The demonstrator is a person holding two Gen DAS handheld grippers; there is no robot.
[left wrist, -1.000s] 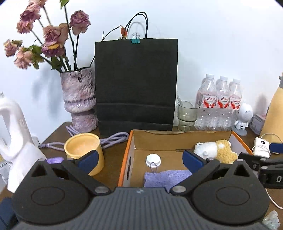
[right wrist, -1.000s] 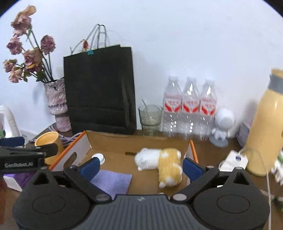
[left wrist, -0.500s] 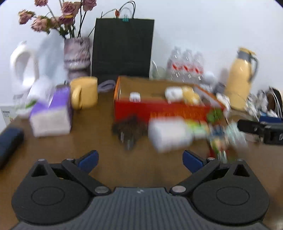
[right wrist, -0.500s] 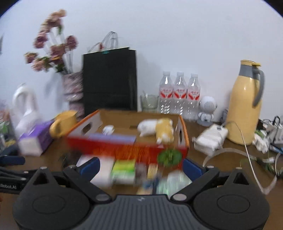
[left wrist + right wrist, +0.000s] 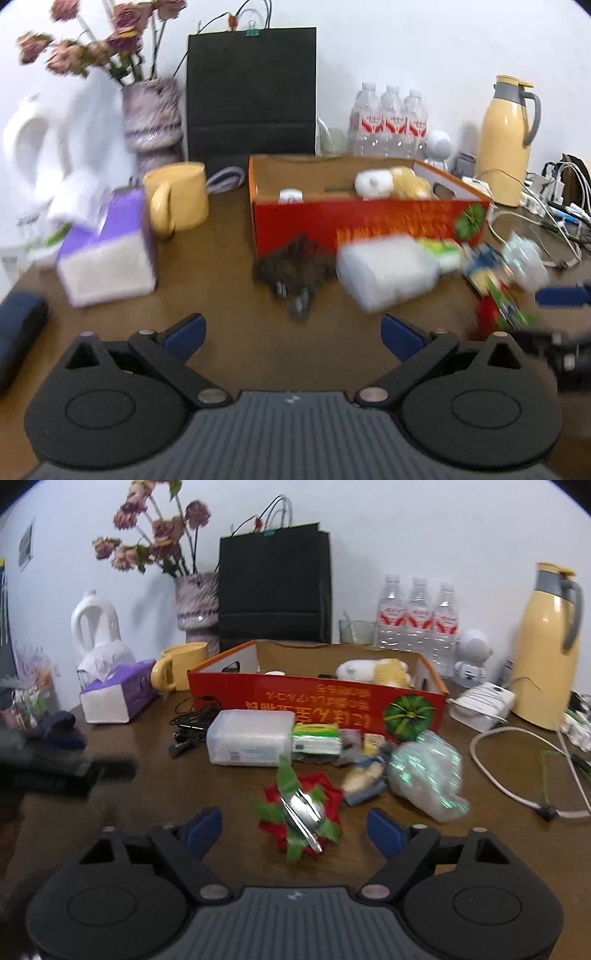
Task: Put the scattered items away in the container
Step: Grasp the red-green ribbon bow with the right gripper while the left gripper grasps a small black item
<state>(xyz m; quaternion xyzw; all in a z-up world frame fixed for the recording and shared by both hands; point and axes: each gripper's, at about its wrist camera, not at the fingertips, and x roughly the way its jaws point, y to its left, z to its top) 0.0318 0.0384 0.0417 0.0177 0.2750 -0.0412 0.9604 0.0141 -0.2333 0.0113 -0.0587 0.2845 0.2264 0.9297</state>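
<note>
A: Why were both hand-held grippers empty? The left hand-held gripper [image 5: 291, 332] and the right hand-held gripper [image 5: 294, 827] each had their jaws spread wide, holding nothing.

B: Probably between picks. The right one hung just short of the red-and-green bow [image 5: 299, 819], so I'd guess that was next.

A: And the container?

B: The red cardboard box [image 5: 317, 705] stood toward the tabletop's [image 5: 369, 849] back edge, a plush toy [image 5: 373, 670] inside. The clear plastic case [image 5: 249, 736], green tissue pack [image 5: 316, 738] and crinkly bag [image 5: 424, 775] lay against its front wall, the black cable [image 5: 192, 723] near its left corner.

A: The room?

B: Dark brown wood, cluttered; white wall behind, with a black paper bag [image 5: 273, 587] and yellow flask [image 5: 546, 650] along the back edge.
</note>
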